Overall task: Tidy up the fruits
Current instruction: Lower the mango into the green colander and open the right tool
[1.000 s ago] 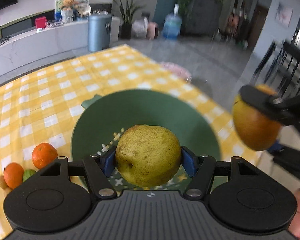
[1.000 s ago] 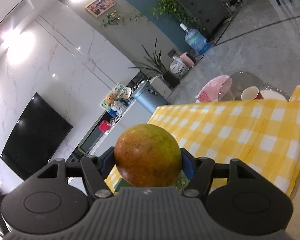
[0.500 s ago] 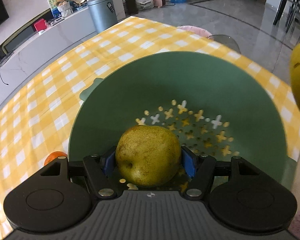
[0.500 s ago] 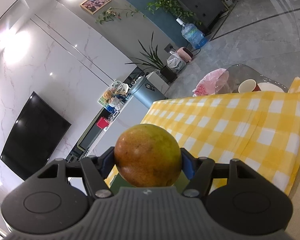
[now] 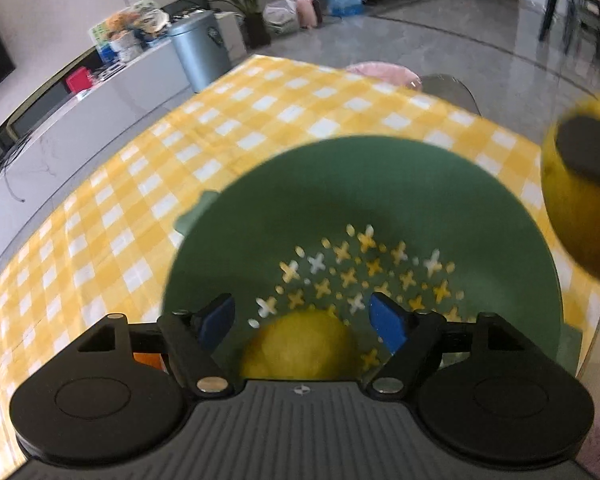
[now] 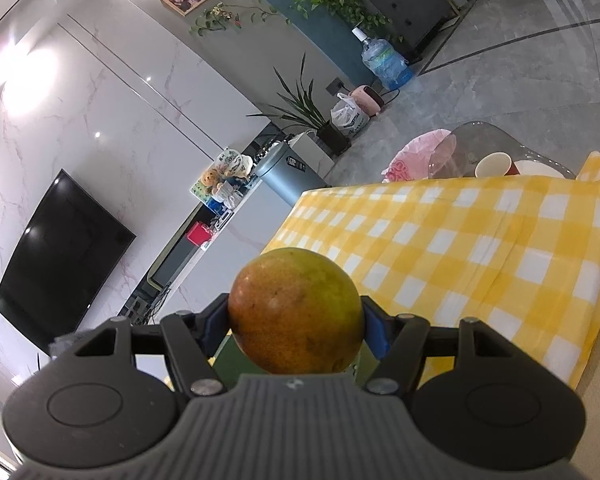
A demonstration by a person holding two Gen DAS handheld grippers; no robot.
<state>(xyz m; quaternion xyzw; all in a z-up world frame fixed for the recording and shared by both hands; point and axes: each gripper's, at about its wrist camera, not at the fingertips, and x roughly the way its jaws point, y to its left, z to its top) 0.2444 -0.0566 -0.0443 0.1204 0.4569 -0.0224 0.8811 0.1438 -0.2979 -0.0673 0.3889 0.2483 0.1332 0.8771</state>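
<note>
Two fruits in play: pear [image 5: 298, 344] lies low in the green bowl [image 5: 380, 184], below and between the left gripper's [image 5: 306, 320] jaws, which have just opened clear of it, while the right gripper [image 6: 296, 326], beside the bowl's right rim, clamps an orange [image 6: 296, 314].

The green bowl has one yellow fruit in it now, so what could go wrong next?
1. The yellow fruit, just let go as the left gripper opened its jaws, looks blurred, so it may roll inside the green bowl.
2. The orange-green fruit in the right gripper is next; dropped from high, it could bump the first one or bounce out onto the checked cloth.
</note>
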